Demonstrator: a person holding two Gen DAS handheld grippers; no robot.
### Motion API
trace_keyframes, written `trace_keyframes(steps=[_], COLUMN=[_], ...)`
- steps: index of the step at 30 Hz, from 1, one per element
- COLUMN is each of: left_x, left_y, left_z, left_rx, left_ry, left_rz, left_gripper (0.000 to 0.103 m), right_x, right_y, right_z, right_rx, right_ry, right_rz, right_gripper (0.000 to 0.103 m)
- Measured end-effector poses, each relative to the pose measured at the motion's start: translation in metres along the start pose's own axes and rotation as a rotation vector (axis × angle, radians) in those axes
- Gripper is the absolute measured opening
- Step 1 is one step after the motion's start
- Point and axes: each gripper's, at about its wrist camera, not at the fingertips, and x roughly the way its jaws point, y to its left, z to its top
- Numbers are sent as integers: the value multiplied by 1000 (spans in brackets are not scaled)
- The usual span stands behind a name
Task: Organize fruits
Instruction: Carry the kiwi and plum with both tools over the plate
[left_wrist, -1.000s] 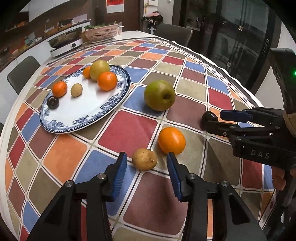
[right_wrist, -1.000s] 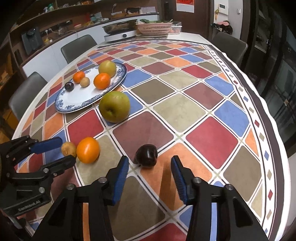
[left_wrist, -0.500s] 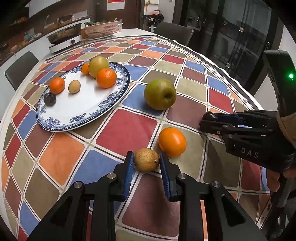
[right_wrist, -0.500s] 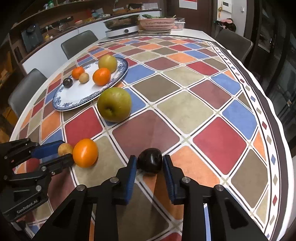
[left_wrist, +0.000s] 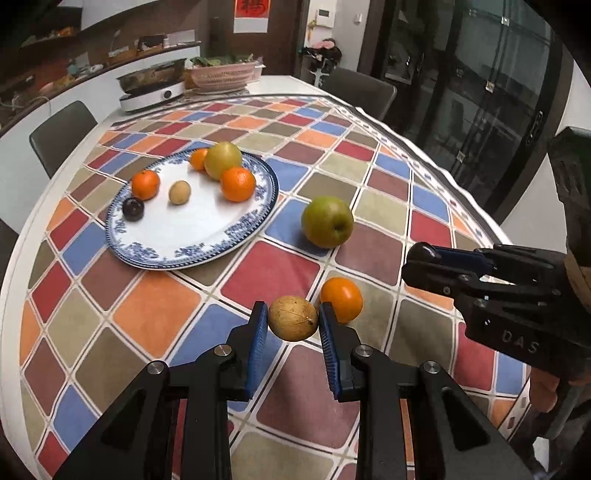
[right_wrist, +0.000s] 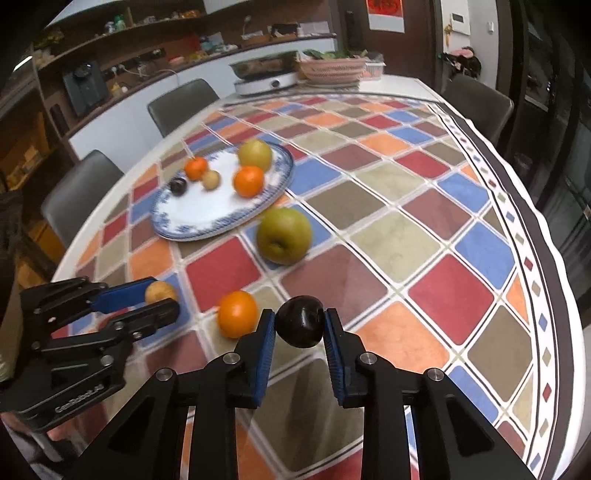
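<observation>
The left gripper (left_wrist: 293, 325) is clamping a small tan-brown round fruit (left_wrist: 293, 323) between its blue-padded fingers (left_wrist: 258, 332), both pads pressing on the fruit's sides. The right gripper (right_wrist: 299, 328) is likewise gripping a small dark purple plum-like fruit (right_wrist: 300, 326) between its blue-padded fingers (right_wrist: 266, 338), with the pads tight against it.

Both grippers are hanging over the near part of the surface (left_wrist: 155, 317), which is wearing a cloth of coloured diamond squares. A loose orange round fruit (left_wrist: 341, 299) is lying on the cloth just beside the tan fruit, on the side toward the right gripper, and it is showing between the two grippers in the right wrist view. Farther back, a large green apple-shaped fruit (left_wrist: 327, 221) is sitting on the cloth, apart from the others.

Beyond it, an oval white plate with a blue patterned rim (left_wrist: 177, 258) is holding several fruits: three orange ones, a yellow-green round one (left_wrist: 223, 159), a small tan one (left_wrist: 180, 192) and a small dark one (left_wrist: 133, 209) near the plate's left edge.

At the far end of the surface, a white electric cooker with a pan (left_wrist: 151, 86) and a pink woven basket (left_wrist: 225, 75) are standing side by side. Dark chairs (left_wrist: 61, 134) are standing around the edge.
</observation>
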Motion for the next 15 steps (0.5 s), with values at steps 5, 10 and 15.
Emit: trace_keyframes(steps=[5,10,15], left_x=[-22,-42,-61], left_y=[9,14,23], left_z=[0,0,6], left_rx=[-39,-44,-43], left_ry=[-26,-69,-120], left_rz=[-19,-23,-14], left_gripper=[29,29,29], right_x=[-21,-37,-49], right_y=[18,34,50], right_z=[6,11,20], right_rx=[-27,-52,-80], right_ry=[-43,-77,-109], right_rz=[29,53,64], right_gripper=[28,28,28])
